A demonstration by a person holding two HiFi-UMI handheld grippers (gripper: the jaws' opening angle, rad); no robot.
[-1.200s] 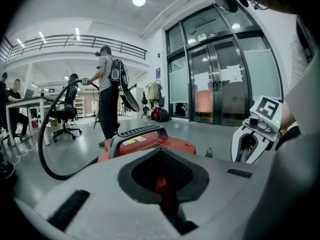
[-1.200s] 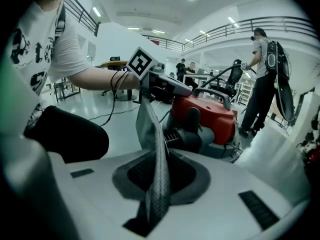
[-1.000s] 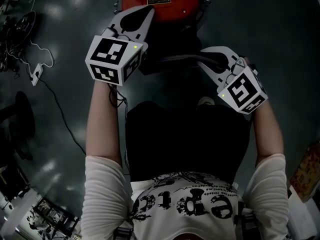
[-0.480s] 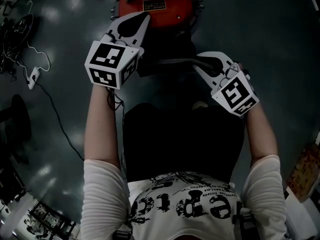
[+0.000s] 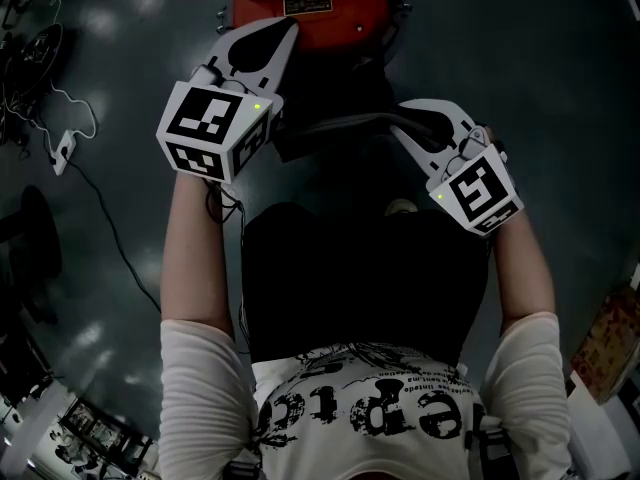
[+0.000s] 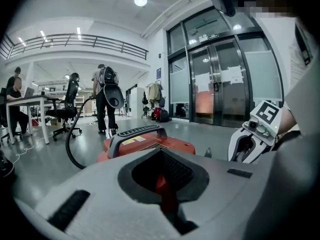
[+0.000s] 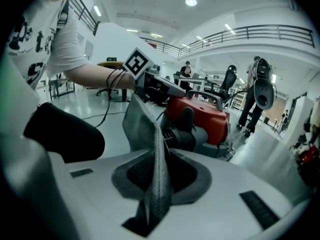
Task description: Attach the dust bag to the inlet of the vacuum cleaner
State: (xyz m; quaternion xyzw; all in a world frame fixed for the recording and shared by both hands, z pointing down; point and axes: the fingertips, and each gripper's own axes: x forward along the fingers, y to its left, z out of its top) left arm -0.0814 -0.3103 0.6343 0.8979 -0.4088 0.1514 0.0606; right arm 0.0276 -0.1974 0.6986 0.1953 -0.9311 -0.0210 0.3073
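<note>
The red vacuum cleaner (image 5: 310, 8) stands on the floor ahead of me, and its black inlet (image 7: 186, 134) faces my right gripper. The grey dust bag (image 7: 142, 121) rises as a fold from between the right jaws toward the left gripper. My right gripper (image 5: 425, 126) has the bag's edge (image 7: 159, 184) pinched between its pads while its jaws are opening. My left gripper (image 5: 272, 48) points at the vacuum's body with its jaws together. Only the red casing (image 6: 161, 183) shows through their slit. In the head view the bag is a dark strip (image 5: 340, 128) between the two grippers.
My black-trousered knees (image 5: 360, 278) fill the space below the grippers. A power strip with a cable (image 5: 62, 148) lies on the floor to the left. A person wearing a backpack vacuum (image 6: 105, 99) stands beyond, with a black hose (image 6: 72, 144) and an office chair (image 6: 67, 109) nearby.
The right gripper has rolled slightly and shifted a little. The left gripper has kept its place by the vacuum.
</note>
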